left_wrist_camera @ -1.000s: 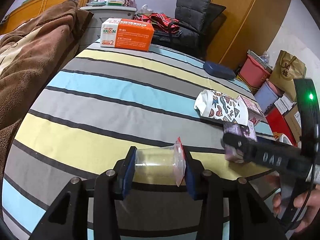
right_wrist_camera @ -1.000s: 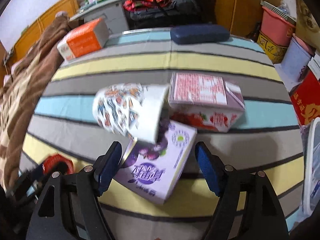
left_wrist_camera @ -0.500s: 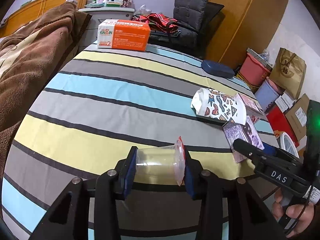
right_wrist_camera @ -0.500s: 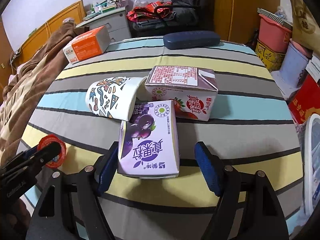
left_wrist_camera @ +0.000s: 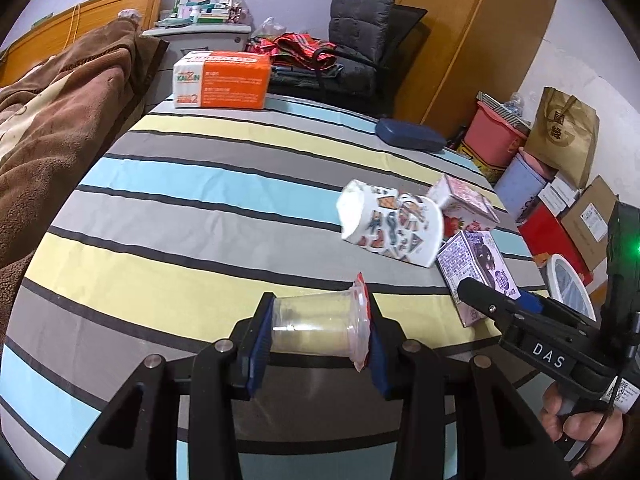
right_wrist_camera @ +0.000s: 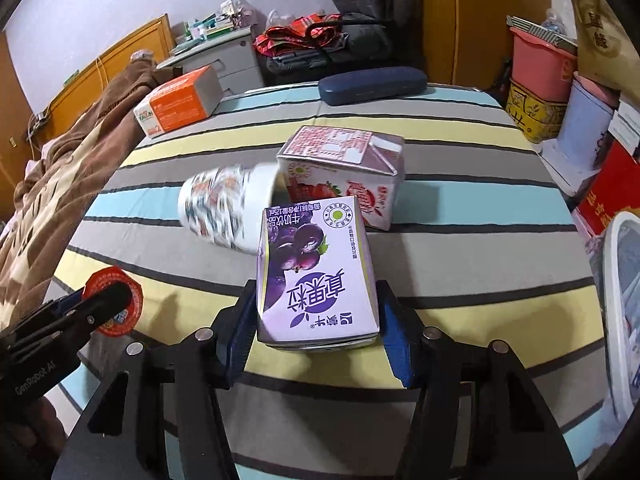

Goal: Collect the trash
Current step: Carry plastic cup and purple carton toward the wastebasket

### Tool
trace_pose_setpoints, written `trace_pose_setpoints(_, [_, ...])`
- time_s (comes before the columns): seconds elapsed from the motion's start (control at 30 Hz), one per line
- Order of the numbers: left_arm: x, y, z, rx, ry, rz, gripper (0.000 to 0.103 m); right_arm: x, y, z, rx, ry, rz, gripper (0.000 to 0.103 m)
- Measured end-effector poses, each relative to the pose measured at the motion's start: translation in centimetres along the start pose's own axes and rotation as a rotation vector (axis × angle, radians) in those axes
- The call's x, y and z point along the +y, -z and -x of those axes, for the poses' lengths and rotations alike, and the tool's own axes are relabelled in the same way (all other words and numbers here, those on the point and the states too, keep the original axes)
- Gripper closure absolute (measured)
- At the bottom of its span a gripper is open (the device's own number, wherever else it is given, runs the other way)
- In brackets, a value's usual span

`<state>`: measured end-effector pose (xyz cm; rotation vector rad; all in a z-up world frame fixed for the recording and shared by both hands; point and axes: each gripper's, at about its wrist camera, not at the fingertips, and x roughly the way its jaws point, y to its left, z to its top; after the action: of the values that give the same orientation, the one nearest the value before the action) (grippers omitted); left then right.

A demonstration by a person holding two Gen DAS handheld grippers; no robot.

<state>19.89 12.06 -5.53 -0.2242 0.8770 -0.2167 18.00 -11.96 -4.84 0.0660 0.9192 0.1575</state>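
Note:
My left gripper (left_wrist_camera: 316,338) is shut on a clear plastic cup (left_wrist_camera: 316,330) with a red foil lid, held sideways above the striped table (left_wrist_camera: 180,208). My right gripper (right_wrist_camera: 316,332) is shut on a purple milk carton (right_wrist_camera: 316,276), which is lifted and tilted. A patterned paper cup (right_wrist_camera: 224,208) lies on its side, blurred, touching a pink strawberry carton (right_wrist_camera: 344,168). In the left wrist view the paper cup (left_wrist_camera: 390,228), the strawberry carton (left_wrist_camera: 464,204), the purple carton (left_wrist_camera: 476,268) and the right gripper's fingers (left_wrist_camera: 492,304) show at the right.
An orange box (left_wrist_camera: 222,82) and a dark blue case (left_wrist_camera: 410,134) lie at the table's far edge. A brown blanket (left_wrist_camera: 52,120) lies left. A white bin (right_wrist_camera: 624,312), buckets and boxes stand on the floor to the right.
My right gripper closed from open onto the purple carton and lifted it. The paper cup rolled and is blurred. My left gripper kept holding the plastic cup.

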Motion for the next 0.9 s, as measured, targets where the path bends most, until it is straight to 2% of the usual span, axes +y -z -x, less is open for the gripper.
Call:
trace_pose_setpoints(0.5, [-4.8,0.5,1.6,-0.035,0.026,-0.077,0.060,-2.4,0.9,2.7,-0.050,-0.028,-0.048,0.046])
trace_pose_setpoints(0.9, [-11.2,0.9,2.9,-0.072,0.077,-0.174,0.060,-5.9,1.5,5.9,-0.121,-0.004,-0.094,0.046])
